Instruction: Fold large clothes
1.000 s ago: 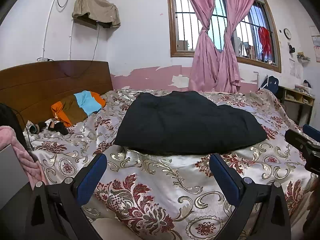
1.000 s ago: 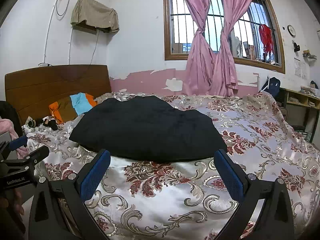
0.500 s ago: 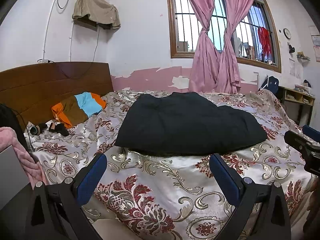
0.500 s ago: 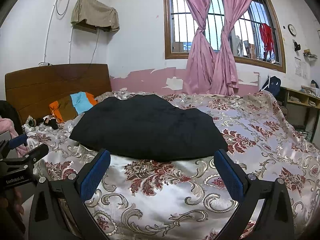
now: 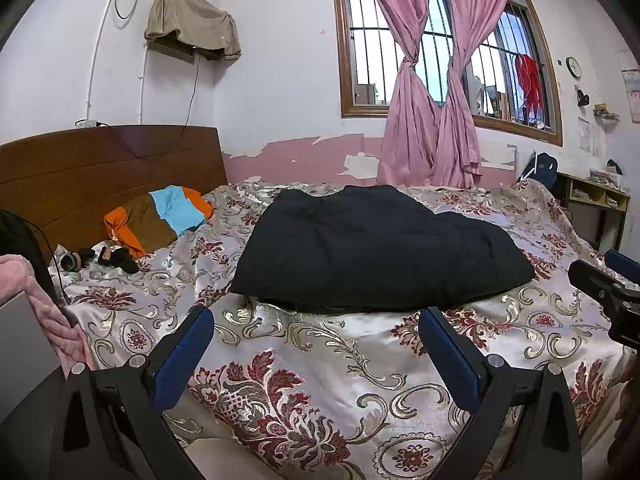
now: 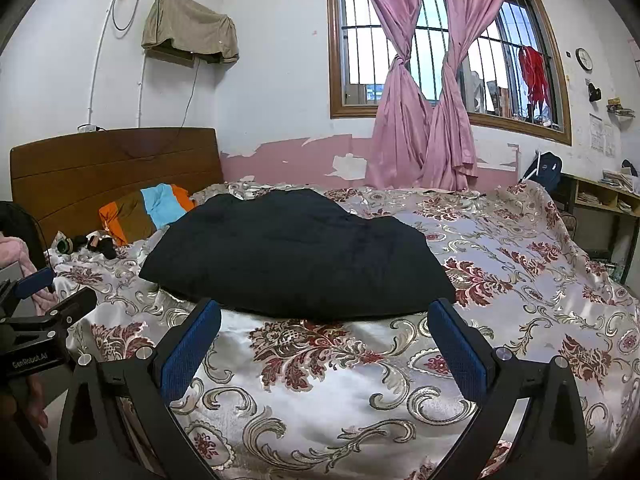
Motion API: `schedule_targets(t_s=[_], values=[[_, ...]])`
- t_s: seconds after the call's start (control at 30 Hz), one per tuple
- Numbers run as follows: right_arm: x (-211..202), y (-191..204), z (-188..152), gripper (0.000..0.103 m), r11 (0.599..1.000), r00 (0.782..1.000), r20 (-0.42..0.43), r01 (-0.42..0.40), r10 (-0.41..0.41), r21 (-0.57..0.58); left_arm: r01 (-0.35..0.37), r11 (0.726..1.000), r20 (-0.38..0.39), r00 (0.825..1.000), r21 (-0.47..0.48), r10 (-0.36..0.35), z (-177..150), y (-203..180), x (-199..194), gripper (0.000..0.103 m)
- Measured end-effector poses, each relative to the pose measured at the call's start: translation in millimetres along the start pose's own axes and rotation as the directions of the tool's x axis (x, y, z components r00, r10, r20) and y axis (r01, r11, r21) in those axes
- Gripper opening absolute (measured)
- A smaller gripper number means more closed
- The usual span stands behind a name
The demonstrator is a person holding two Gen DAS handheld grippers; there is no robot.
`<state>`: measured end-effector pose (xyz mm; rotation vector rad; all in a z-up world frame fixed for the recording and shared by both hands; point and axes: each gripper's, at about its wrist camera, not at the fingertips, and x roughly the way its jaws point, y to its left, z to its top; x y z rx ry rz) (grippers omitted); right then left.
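both grippers level at the near edge of the bed (image 5: 320, 380), side by side. left gripper (image 5: 316, 332) and right gripper (image 6: 326, 326): fingers spread wide, empty. black garment (image 5: 380, 248) lies mid-bed, beyond both.

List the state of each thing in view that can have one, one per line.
Left tongs: open, empty, above the bedspread.
Right tongs: open, empty.
Black garment: folded into a bundle, lying on the bed, ungrasped.
Striped garment: crumpled by the headboard.
Pink curtains: drawn together, knotted mid-length.
Bedspread: spread out, slightly wrinkled.
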<state>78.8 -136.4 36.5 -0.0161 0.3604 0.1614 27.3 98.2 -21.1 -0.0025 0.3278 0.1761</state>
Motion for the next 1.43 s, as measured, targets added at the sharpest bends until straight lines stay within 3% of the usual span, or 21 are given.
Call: schedule_targets(t_s=[0.97, 1.13, 1.43], values=[[0, 2, -1, 0.102, 1.000, 1.000, 0.004, 0.004, -0.004, 0.006, 0.007, 0.999, -0.004, 1.000, -0.040, -0.007, 5, 10, -2, 0.103], [0, 4, 1, 0.101, 1.000, 1.000, 0.001, 0.004, -0.004, 0.005, -0.032, 0.999, -0.035, 0.999, -0.028, 0.031, -1, 5, 4, 0.103], [5, 5, -2, 0.101, 1.000, 1.000, -0.015, 0.005, -0.005, 0.011, -0.011, 1.000, -0.059, 0.998, -0.006, 0.010, -7, -1, 13, 0.103]])
